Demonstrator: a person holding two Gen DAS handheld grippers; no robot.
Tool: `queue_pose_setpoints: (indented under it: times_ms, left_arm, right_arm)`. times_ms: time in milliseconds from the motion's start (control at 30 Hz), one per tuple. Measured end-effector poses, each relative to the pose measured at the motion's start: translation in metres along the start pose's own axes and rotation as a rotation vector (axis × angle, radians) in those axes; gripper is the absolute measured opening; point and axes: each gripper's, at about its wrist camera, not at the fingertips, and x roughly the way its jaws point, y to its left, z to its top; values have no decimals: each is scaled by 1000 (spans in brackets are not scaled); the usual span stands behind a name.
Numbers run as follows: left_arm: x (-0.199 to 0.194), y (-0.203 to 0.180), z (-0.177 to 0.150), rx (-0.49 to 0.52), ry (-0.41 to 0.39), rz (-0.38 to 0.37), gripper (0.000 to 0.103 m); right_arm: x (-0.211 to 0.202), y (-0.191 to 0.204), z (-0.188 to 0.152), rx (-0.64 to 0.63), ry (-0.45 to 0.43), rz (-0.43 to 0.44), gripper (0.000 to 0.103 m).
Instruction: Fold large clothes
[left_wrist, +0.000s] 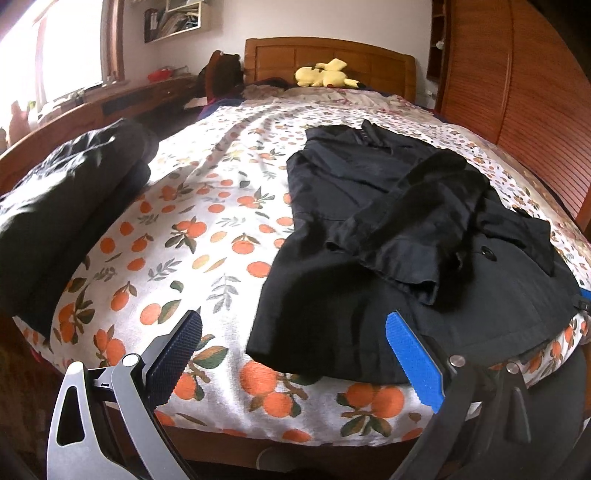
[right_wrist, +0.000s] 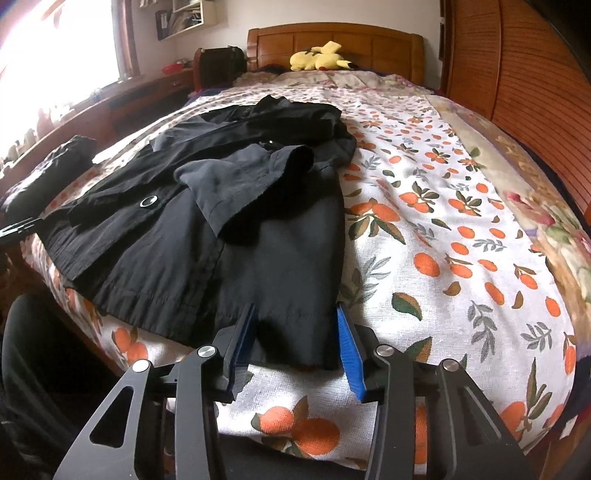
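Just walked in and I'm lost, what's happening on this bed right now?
A person holding a gripper in each hand is folding a black coat spread on the orange-print bedspread, its sleeves already laid across its front. Both grippers are at the near hem: the right gripper straddles the hem's corner without pinching it, the left gripper is wide open. Another dark garment lies beside it.

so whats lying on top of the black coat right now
A folded-over sleeve lies across the black coat, hiding the front beneath it. One button shows beside it. Under the coat is the orange-print sheet; what it covers there cannot be seen.
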Motion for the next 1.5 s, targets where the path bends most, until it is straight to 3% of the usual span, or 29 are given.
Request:
queue_pose_setpoints:
  times_ms: [133,300,433,533,600,700,867,1033,1267,1500]
  left_arm:
    - [6,9,-1,-24,11,-5,95]
    - [15,15,-7,-47,48,-42,68]
    - [17,15,-12,-41,46,-50,62]
    - [16,15,-11,-47,43,-79,42]
    - [14,14,-10,-43,42,-101,21]
    - [11,10,-5,-31,43,-95,10]
    - [-7,6,4,-23,4,-123,5]
    - [-43,-1,21,-23,-88,-156,4]
    - [-117,-24,50,25,-221,-167,4]
    - [-195,-40,48,55,-339,-165,4]
  right_arm:
    - [1,1,0,0,1,-2,42]
    - [2,2,0,4,1,1,43]
    - [3,1,0,0,2,-1,43]
    - [5,4,1,1,4,2,42]
    - [6,5,1,4,3,4,30]
    - [5,6,6,26,-7,36,20]
    - [-10,10,19,29,-59,51,12]
    - [-40,19,36,-5,-156,42,9]
    - [-101,23,62,-33,-282,36,8]
    - [-168,36,65,-115,-361,6,7]
